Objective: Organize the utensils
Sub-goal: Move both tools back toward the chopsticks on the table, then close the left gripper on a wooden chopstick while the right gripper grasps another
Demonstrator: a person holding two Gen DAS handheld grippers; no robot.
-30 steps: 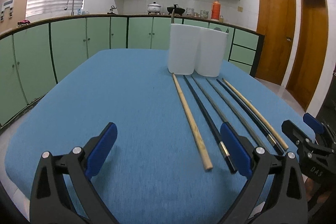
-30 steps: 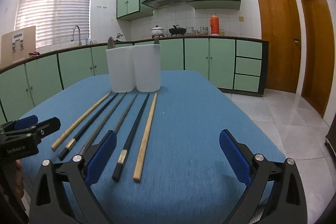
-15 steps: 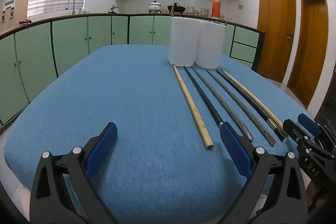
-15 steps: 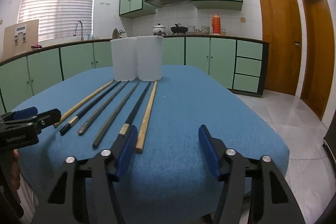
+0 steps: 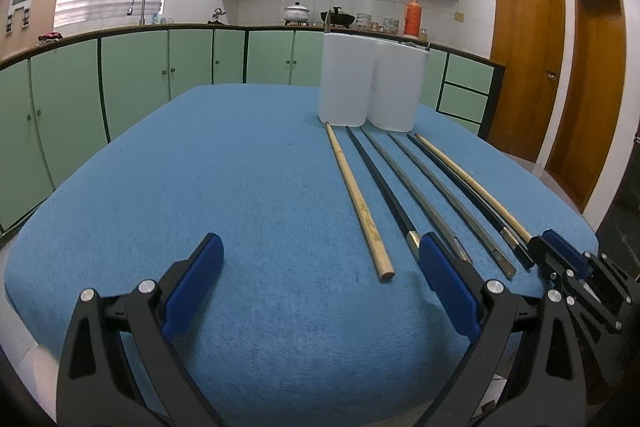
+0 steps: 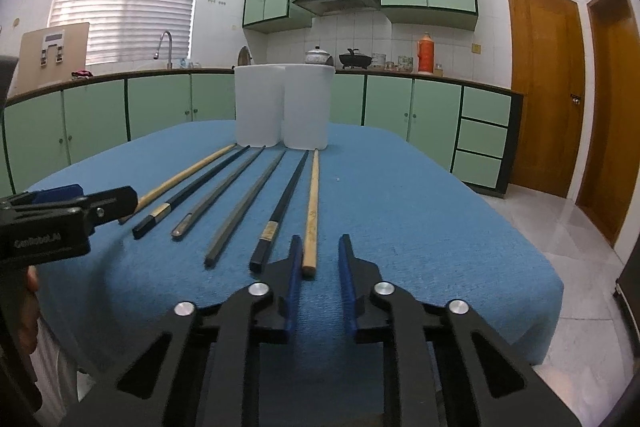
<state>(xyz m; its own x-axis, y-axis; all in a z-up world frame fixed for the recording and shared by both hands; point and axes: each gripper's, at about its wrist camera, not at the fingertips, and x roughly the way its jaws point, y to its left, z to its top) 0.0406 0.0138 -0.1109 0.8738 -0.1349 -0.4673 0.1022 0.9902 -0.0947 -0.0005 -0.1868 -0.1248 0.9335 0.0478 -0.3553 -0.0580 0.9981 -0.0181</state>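
Several chopsticks lie side by side on the blue tablecloth [image 5: 240,187], pointing at two white holder cups [image 5: 372,85], which also show in the right wrist view [image 6: 282,107]. The outer chopsticks are wooden [image 5: 358,203] [image 6: 311,203]; the inner ones are black [image 6: 284,199] and grey [image 6: 244,203]. My left gripper [image 5: 320,279] is open and empty, near the table's front edge, left of the chopstick ends. My right gripper [image 6: 320,259] is narrowed to a small gap, empty, just in front of the right wooden chopstick's near end. A utensil tip sticks out of each cup.
The table's front and right edges [image 6: 520,239] are close. Green kitchen cabinets [image 5: 140,75] run behind the table. Wooden doors [image 6: 540,87] stand at the right. The left gripper shows at the left of the right wrist view [image 6: 68,215].
My right gripper has closed from wide open to a narrow gap and dropped lower, lined up with the right wooden chopstick. My left gripper stayed open and shifted only slightly.
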